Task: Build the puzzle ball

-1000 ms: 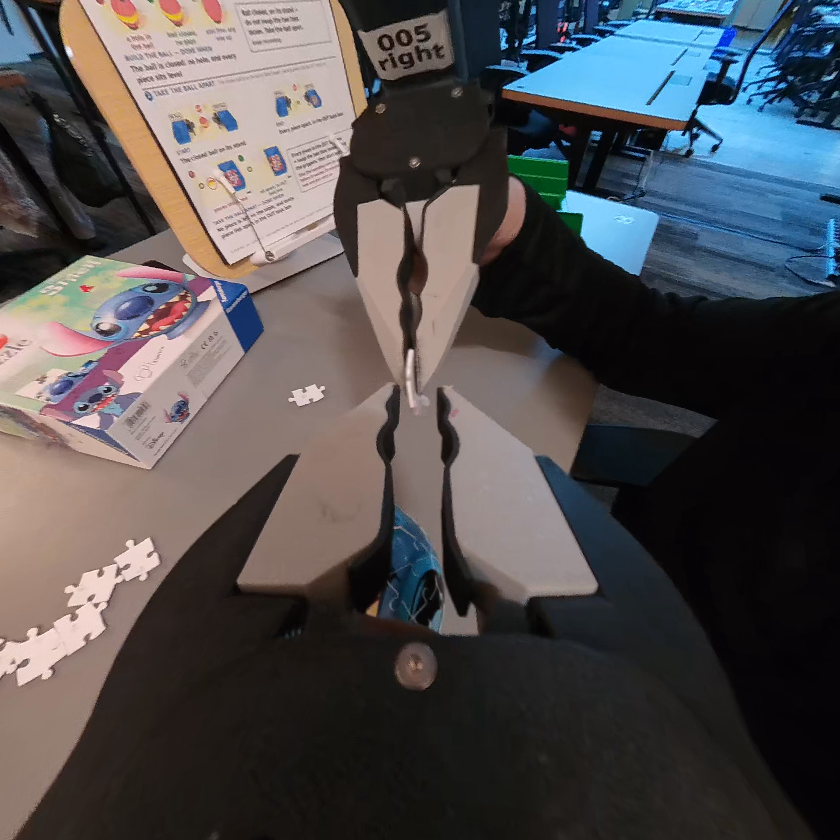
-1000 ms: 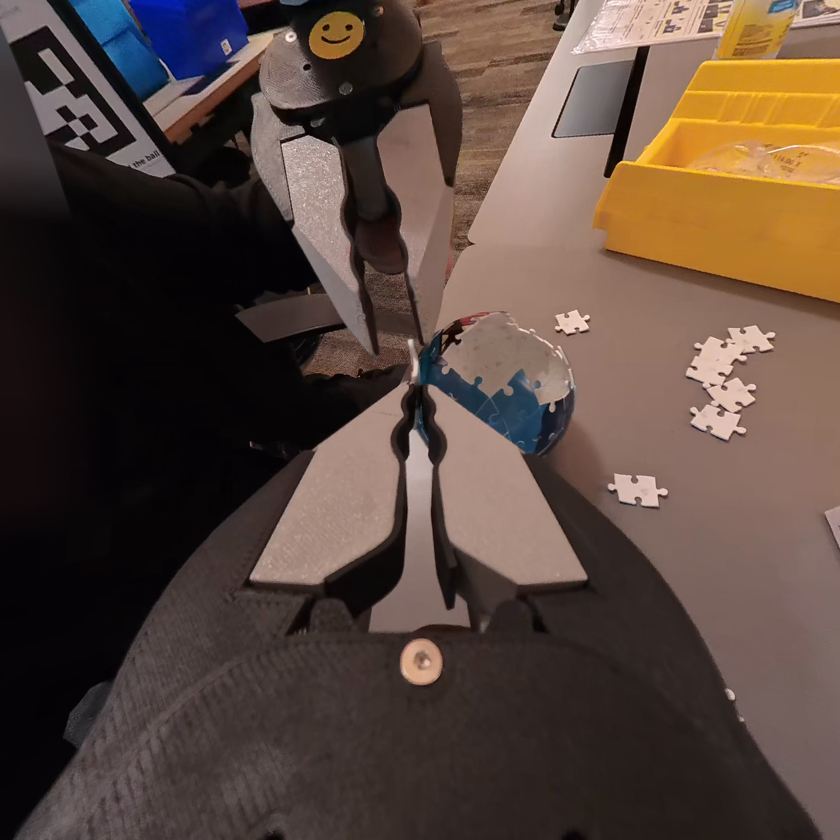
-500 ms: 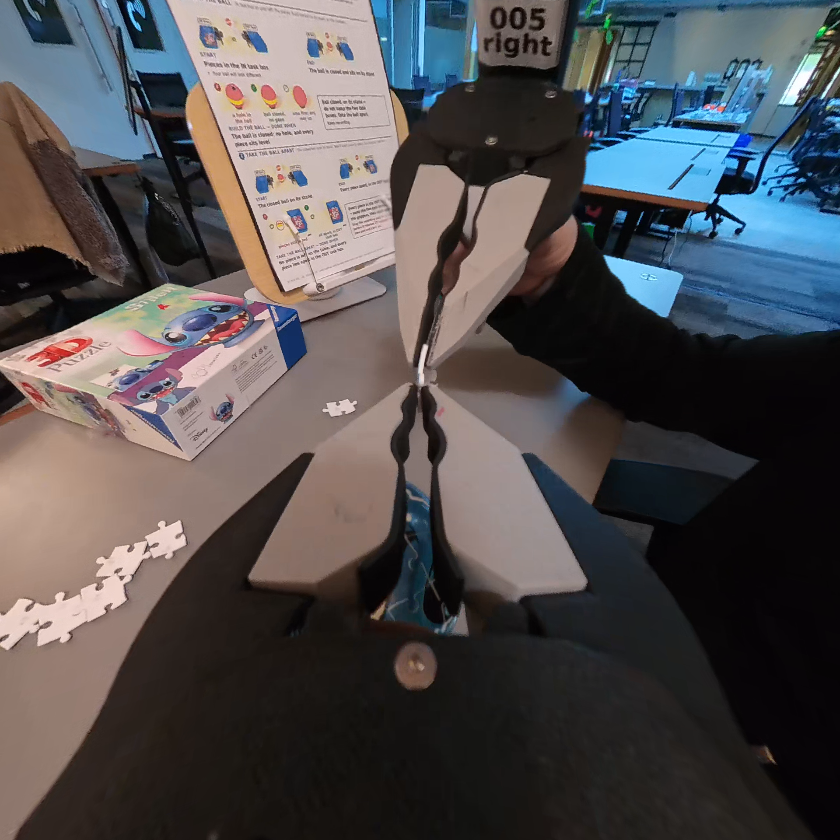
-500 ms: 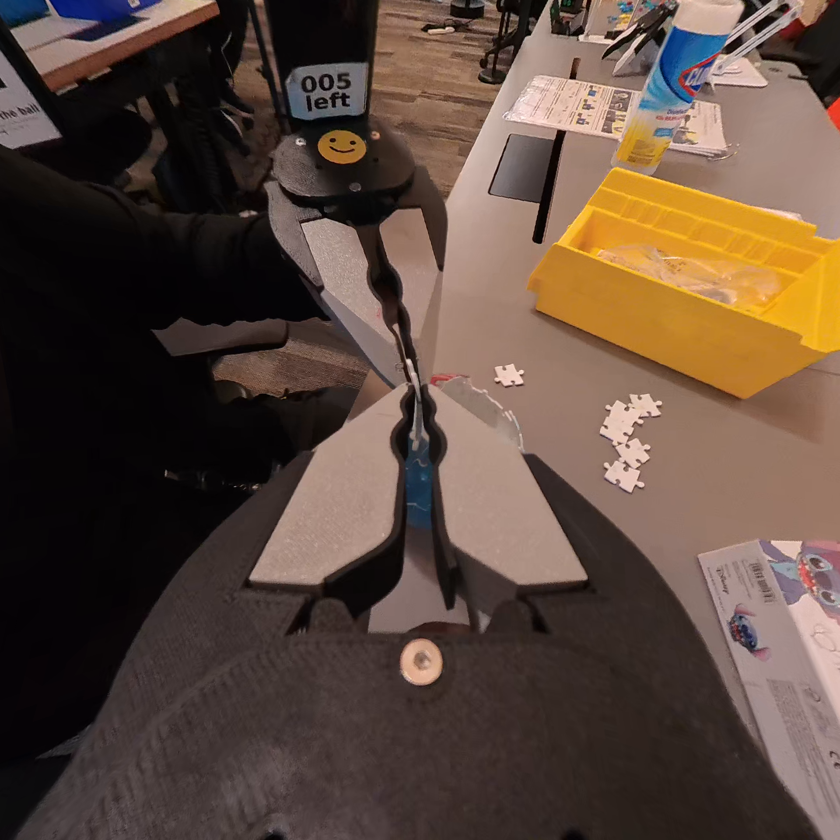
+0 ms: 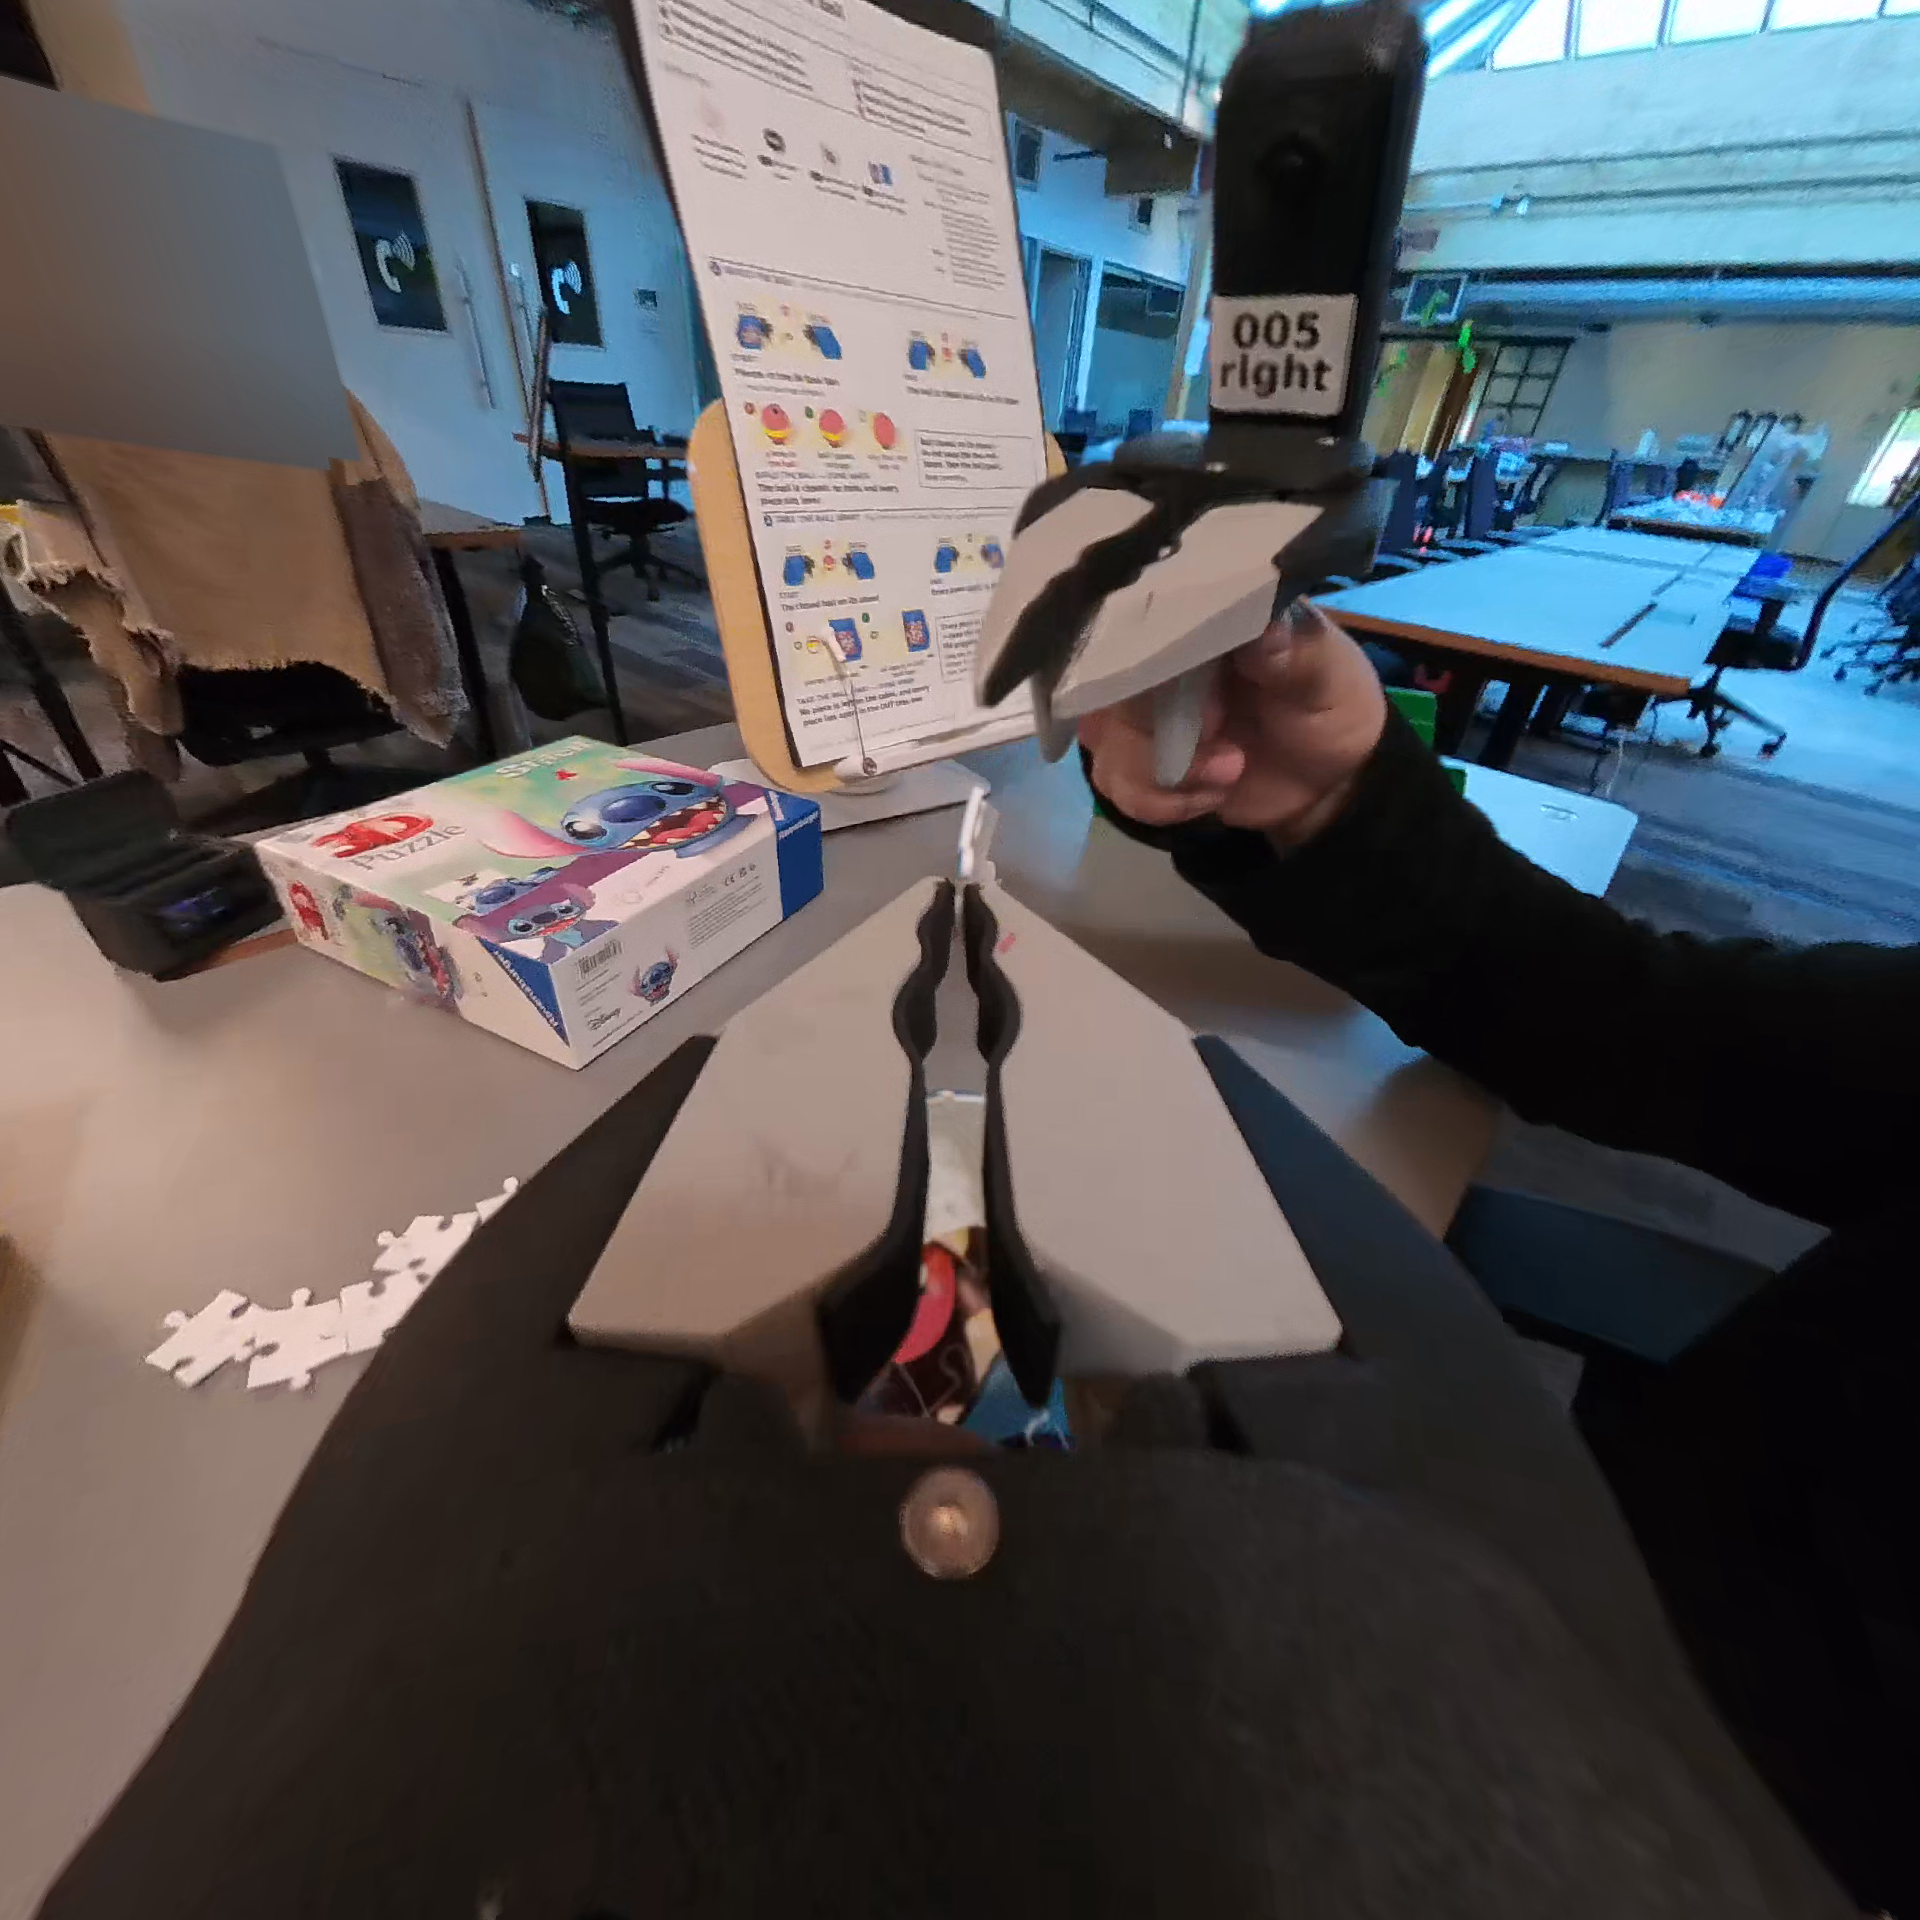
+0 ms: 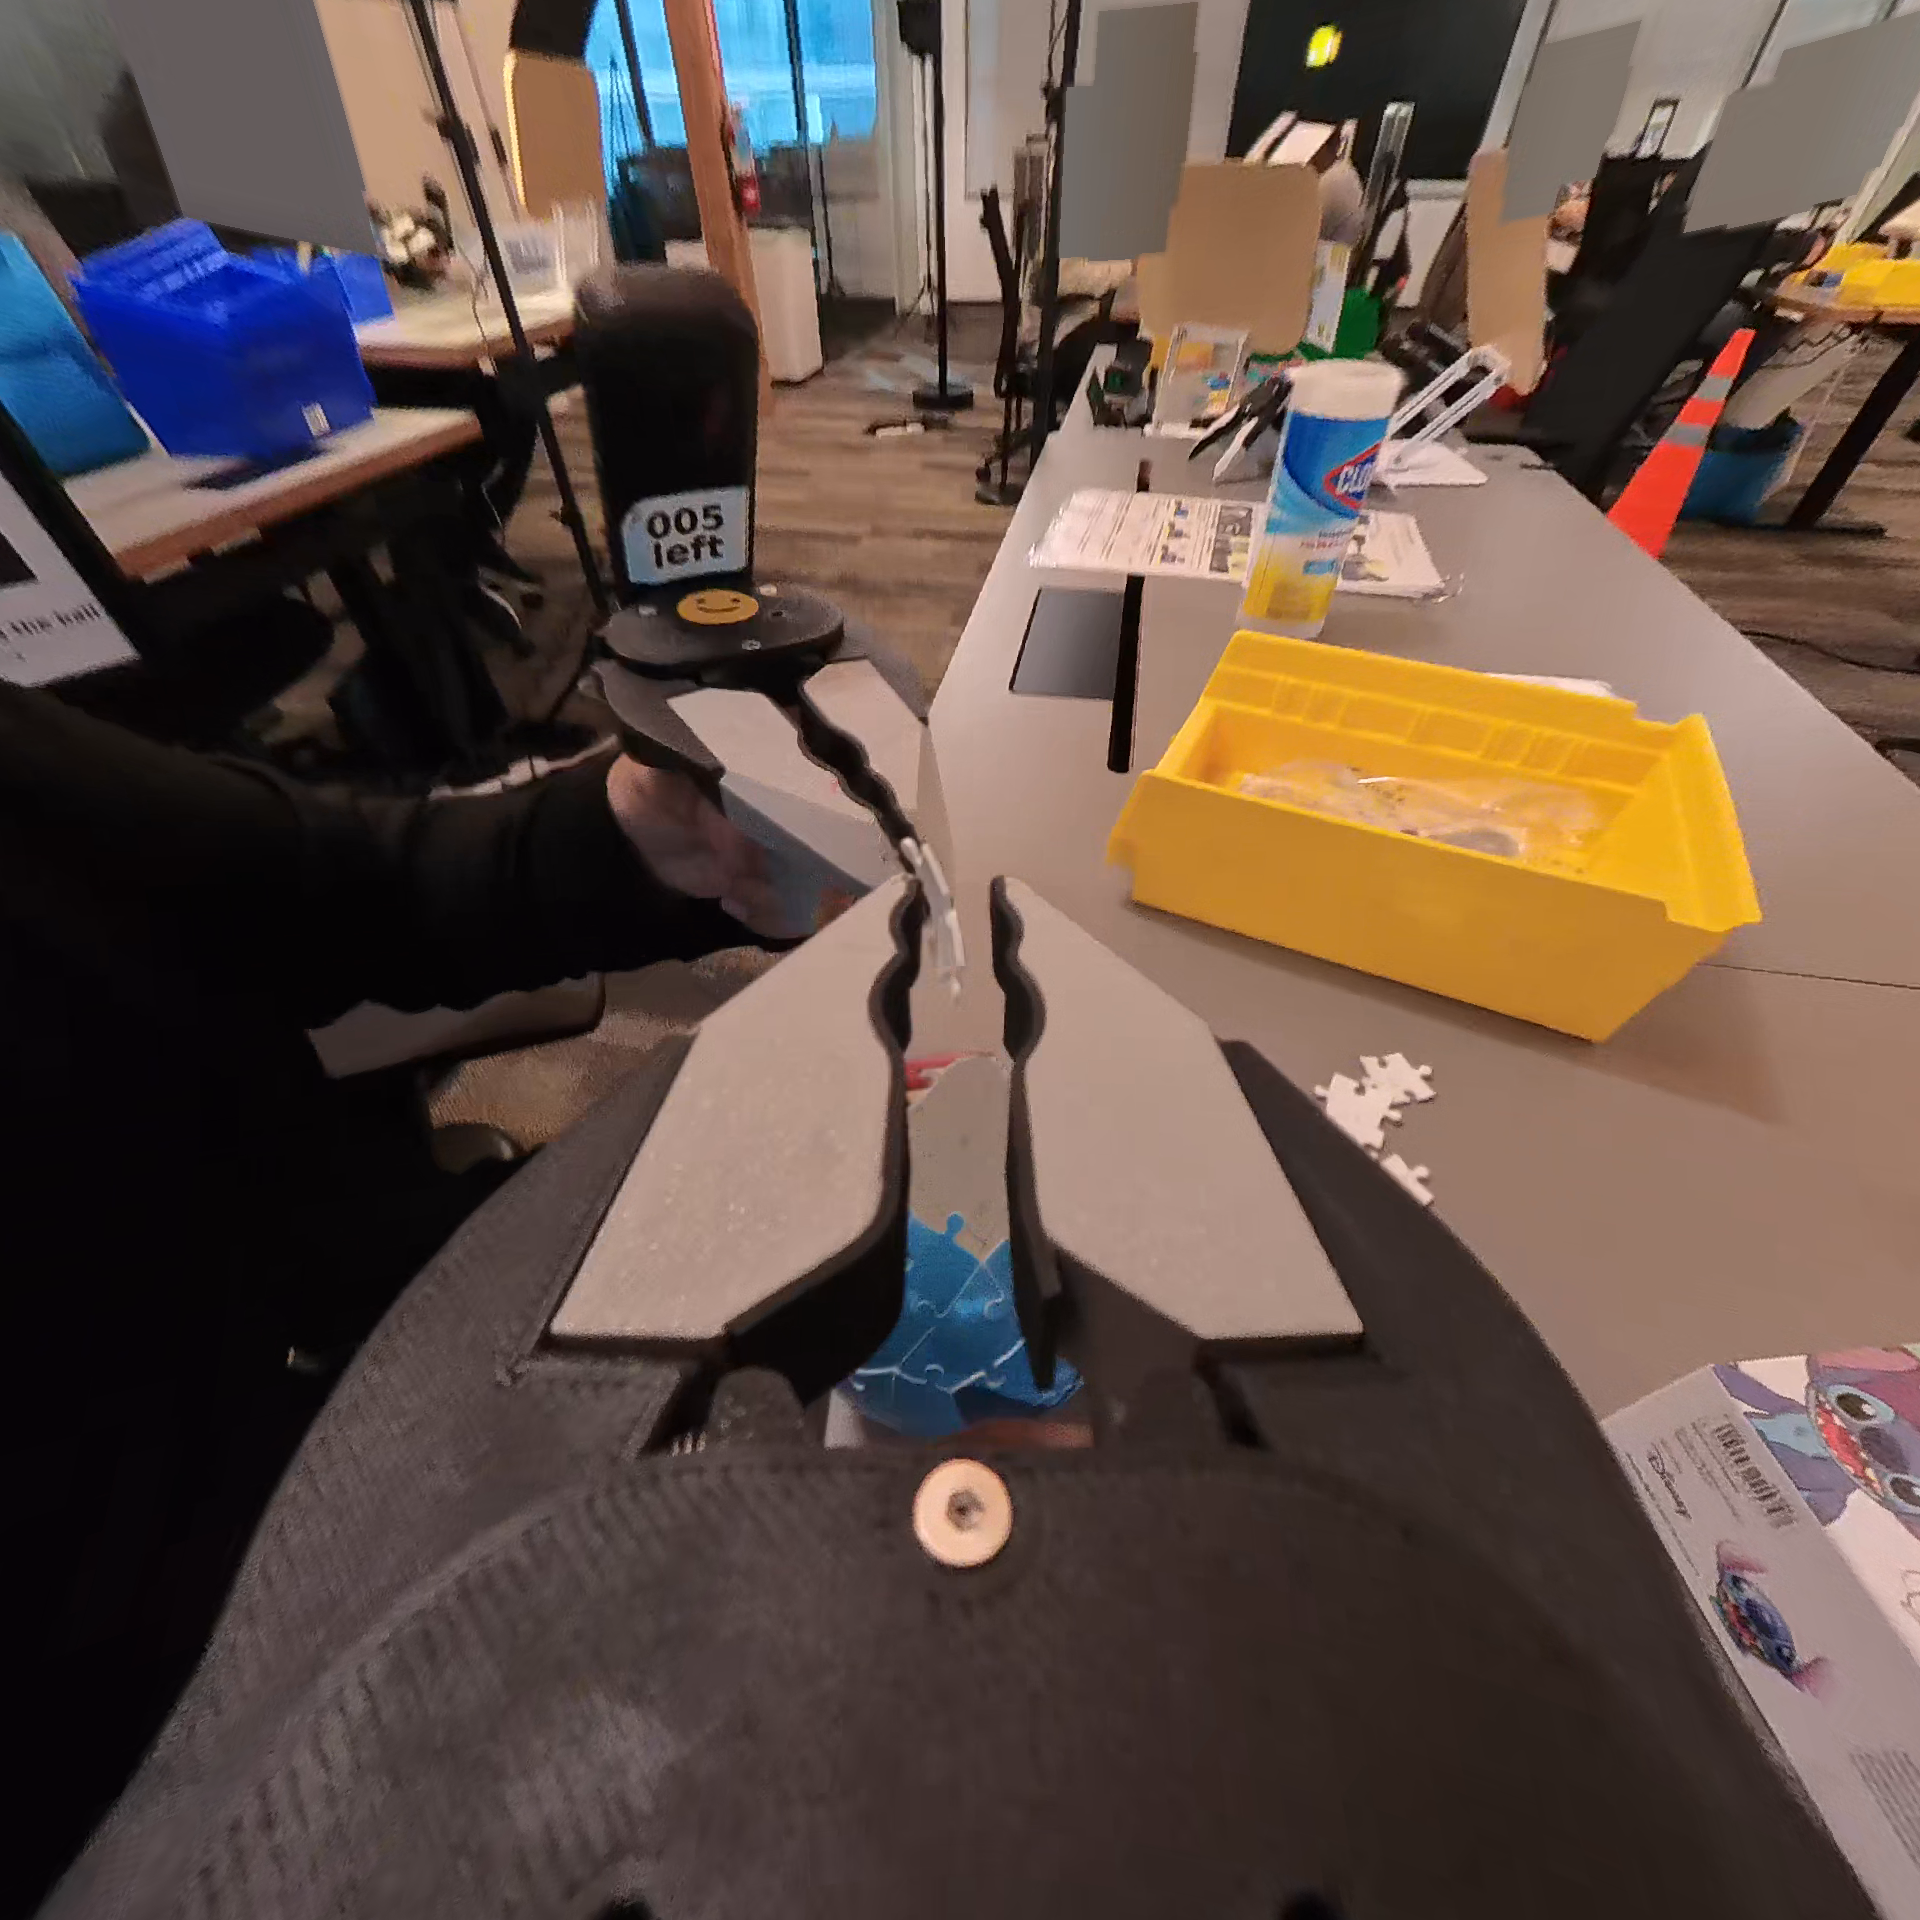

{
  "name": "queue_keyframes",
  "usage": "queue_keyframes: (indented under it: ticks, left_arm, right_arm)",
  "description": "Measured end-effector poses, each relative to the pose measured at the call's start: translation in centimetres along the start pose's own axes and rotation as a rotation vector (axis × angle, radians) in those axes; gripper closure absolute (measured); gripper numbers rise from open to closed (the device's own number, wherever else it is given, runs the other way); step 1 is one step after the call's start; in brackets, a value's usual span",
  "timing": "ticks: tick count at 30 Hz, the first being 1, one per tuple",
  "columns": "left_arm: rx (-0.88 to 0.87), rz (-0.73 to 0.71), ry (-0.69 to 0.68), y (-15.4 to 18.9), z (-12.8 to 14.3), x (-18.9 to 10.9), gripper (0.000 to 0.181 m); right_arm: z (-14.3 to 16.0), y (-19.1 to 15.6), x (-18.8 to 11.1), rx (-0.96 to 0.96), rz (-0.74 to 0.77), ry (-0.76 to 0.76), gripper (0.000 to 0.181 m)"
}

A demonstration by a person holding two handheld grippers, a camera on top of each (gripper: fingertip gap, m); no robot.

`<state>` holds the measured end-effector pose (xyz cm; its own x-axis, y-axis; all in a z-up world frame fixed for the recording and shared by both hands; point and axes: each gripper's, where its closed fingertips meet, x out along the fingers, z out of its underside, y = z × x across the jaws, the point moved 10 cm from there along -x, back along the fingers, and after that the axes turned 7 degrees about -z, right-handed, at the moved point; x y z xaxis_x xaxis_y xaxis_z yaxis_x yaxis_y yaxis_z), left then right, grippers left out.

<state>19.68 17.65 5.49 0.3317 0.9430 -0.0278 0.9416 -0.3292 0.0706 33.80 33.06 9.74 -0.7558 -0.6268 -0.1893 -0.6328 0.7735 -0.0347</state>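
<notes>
Between the tips of the left tool (image 5: 958, 885), the left wrist view shows a thin white puzzle piece (image 5: 974, 831) pinched; it looks light and bendable. From the right wrist view, the right tool (image 6: 954, 896) stands apart, empty, above the fragile puzzle ball (image 6: 961, 1309) on the table (image 6: 1558, 1164).

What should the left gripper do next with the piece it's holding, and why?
Probably lower the left gripper toward the puzzle ball below. It alone is shut on the white piece; the right gripper is open and clear of it, and the ball looks unfinished.
</notes>
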Motion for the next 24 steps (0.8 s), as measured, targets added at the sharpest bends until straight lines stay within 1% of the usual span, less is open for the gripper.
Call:
queue_keyframes:
  ticks: [3,5,9,11,12,13,16,18,20,22,23,24]
  left_arm:
    - [-0.073,0.003,0.043,-0.8,-0.1,-0.6,0.181]
    - [-0.107,0.019,0.059,-0.9,-0.1,-0.5,0.181]
    - [-0.122,0.049,0.052,-0.5,0.1,0.2,0.181]
    - [-0.126,0.052,0.045,-0.4,0.2,0.5,0.181]
    - [-0.119,0.04,0.038,-0.4,0.3,0.6,0.181]
    - [-0.115,0.037,0.036,-0.5,0.3,0.7,0.181]
    - [-0.137,0.059,-0.01,-0.7,0.4,0.6,0.181]
    - [-0.112,0.013,-0.062,-1.1,0.6,-0.2,0.18]
    - [-0.067,-0.024,-0.121,-1.1,1.3,-2.0,0.155]
    - [-0.045,-0.093,-0.217,-1.0,2.8,-4.0,0.12]
    - [-0.043,-0.138,-0.246,-0.8,3.8,-4.8,0.109]
    - [-0.049,-0.174,-0.254,-0.5,5.0,-5.4,0.105]
  right_arm:
    - [0.4,0.7,-0.3,0.038,-0.002,0.022,0.17]
    - [0.9,1.0,0.3,0.065,-0.022,0.008,0.166]
    - [1.7,1.2,1.7,0.107,-0.069,0.014,0.165]
    - [2.1,1.3,2.2,0.119,-0.086,0.012,0.17]
    - [2.2,1.4,2.3,0.118,-0.094,0.016,0.178]
    - [2.3,1.4,2.3,0.118,-0.094,0.027,0.181]
    - [2.5,1.6,2.3,0.135,-0.113,0.014,0.181]
    - [2.7,1.9,2.1,0.127,-0.084,-0.016,0.181]
    - [3.3,2.7,1.0,0.101,-0.018,-0.072,0.181]
    - [4.7,4.3,-0.6,0.1,0.049,-0.132,0.181]
    - [5.7,5.1,-1.4,0.108,0.08,-0.144,0.181]
    - [6.8,6.0,-2.0,0.116,0.107,-0.156,0.181]
